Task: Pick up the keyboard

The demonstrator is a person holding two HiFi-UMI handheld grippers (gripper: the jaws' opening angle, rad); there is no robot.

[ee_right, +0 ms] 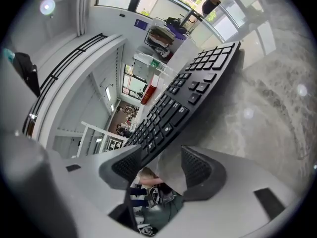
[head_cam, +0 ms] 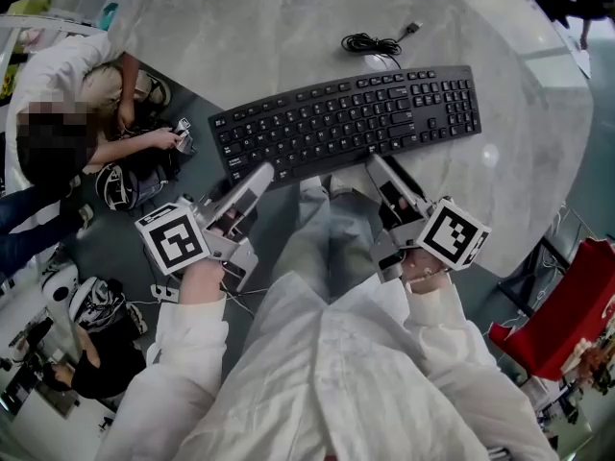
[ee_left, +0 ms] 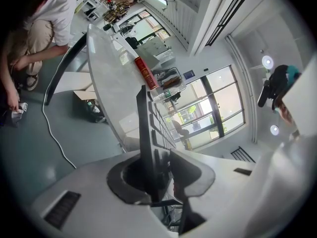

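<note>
The keyboard lies at the near edge of the desk. It seems light, stiff and smooth, so its thin front border suits holding. The left gripper keeps its jaws clenched on this border. The right gripper has its jaws released beside it.

The keyboard lies on the table along its near rim, left end at the rim. A cable lies on the table at the keyboard's 12 o'clock. The left gripper meets the keyboard at 7 o'clock, the right gripper at 5 o'clock. Off the table — a person at 9 o'clock, a chair at 4 o'clock.
</note>
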